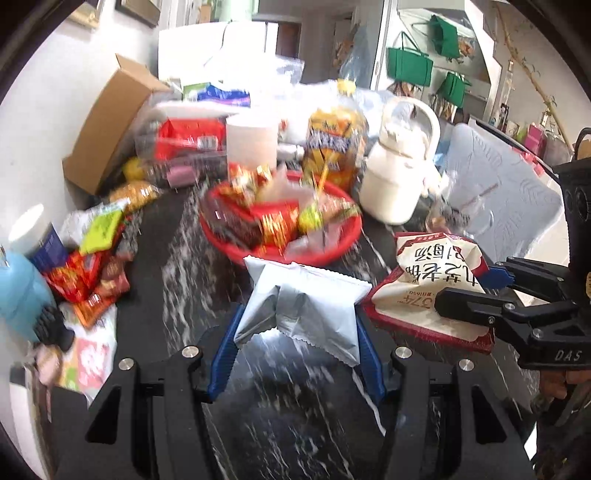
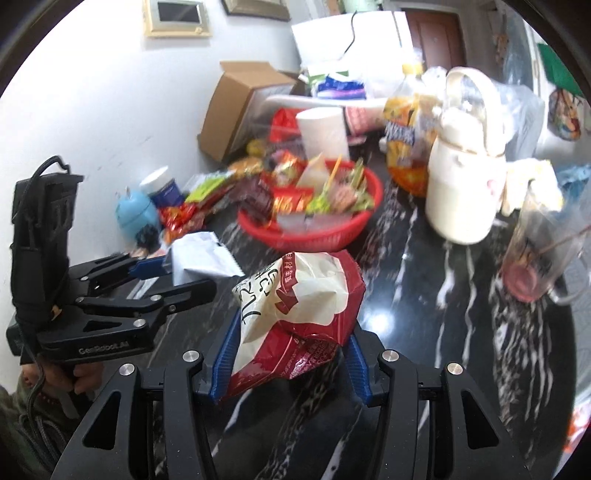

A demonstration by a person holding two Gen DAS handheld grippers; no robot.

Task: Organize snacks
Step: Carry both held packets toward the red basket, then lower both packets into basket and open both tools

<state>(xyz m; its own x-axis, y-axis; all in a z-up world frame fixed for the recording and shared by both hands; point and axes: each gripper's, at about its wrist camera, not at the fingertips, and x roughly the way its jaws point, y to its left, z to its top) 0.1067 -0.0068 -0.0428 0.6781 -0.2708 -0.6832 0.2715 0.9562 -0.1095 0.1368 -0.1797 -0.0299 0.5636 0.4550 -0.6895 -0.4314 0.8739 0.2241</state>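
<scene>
Your left gripper (image 1: 295, 325) is clamped on a silver packet (image 1: 303, 310), its blue pads pressing both sides, and holds it just in front of the red basket (image 1: 280, 254). Your right gripper (image 2: 291, 354) grips a red-and-white snack bag (image 2: 295, 314), also in front of the basket and lifted off the dark marble table (image 2: 424, 314). Beside the basket stands a cream kettle (image 2: 461, 195).

White wall (image 2: 92, 92) w/ framed pics (image 2: 179, 18), brown door (image 2: 436, 37)
</scene>
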